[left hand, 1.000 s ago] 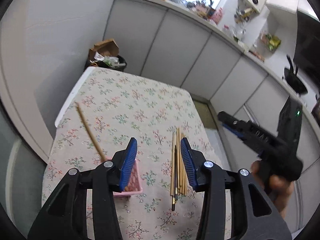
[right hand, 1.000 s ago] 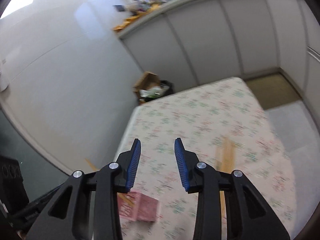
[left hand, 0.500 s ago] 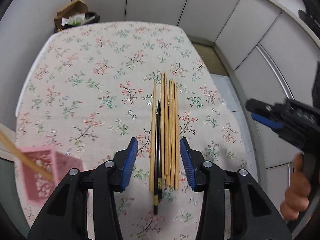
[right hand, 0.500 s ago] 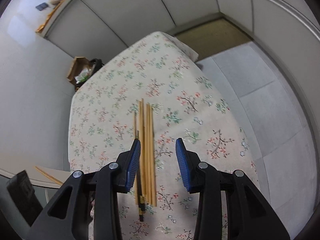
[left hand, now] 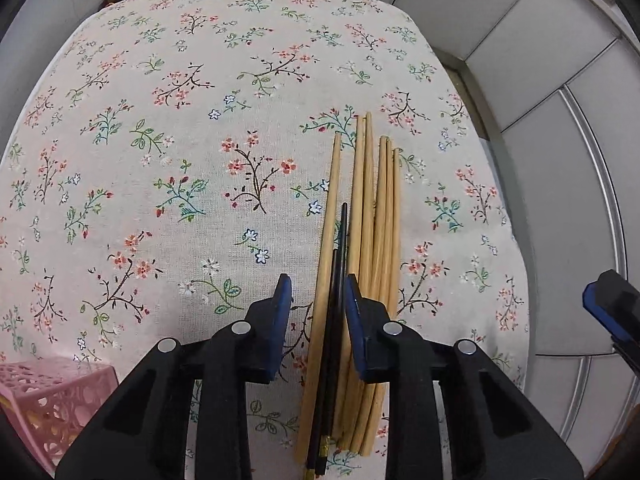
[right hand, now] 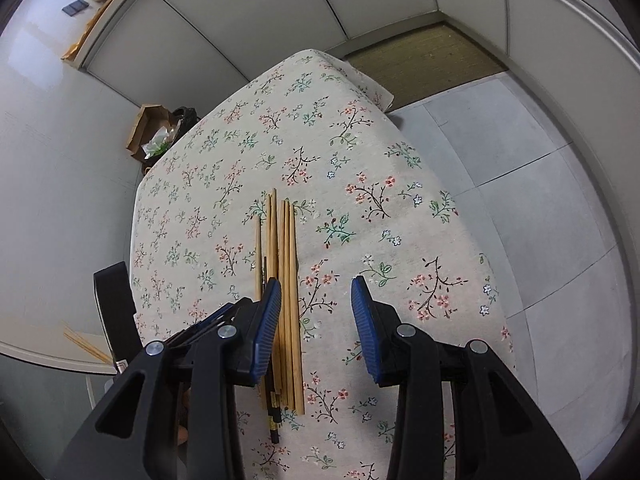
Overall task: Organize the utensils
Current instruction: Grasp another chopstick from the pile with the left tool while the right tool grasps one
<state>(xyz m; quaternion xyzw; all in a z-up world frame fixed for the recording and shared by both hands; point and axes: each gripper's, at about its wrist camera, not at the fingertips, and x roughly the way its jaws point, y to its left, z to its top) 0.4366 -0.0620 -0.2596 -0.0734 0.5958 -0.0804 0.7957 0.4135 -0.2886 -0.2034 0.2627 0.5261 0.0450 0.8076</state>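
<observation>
Several wooden chopsticks [left hand: 366,216] and two black chopsticks [left hand: 338,280] lie side by side on the floral tablecloth [left hand: 160,140]. My left gripper [left hand: 316,294] is open and low over the bundle, its jaws around one wooden stick and the black pair. My right gripper [right hand: 314,304] is open and empty above the table, its left finger [right hand: 266,320] over the chopsticks [right hand: 286,264]. The black chopsticks [right hand: 274,412] also show in the right wrist view. The pink basket [left hand: 48,400] stands at the lower left of the left wrist view.
The table's right edge drops to a grey tiled floor [right hand: 540,200]. A bin with a cardboard box [right hand: 156,136] stands behind the table by the wall. Cabinet doors [right hand: 260,20] run along the back. The right gripper's tip [left hand: 612,304] shows at the right edge of the left wrist view.
My left gripper has dropped down onto the chopstick bundle and now straddles its left part. My right gripper has swung down over the table toward the same bundle.
</observation>
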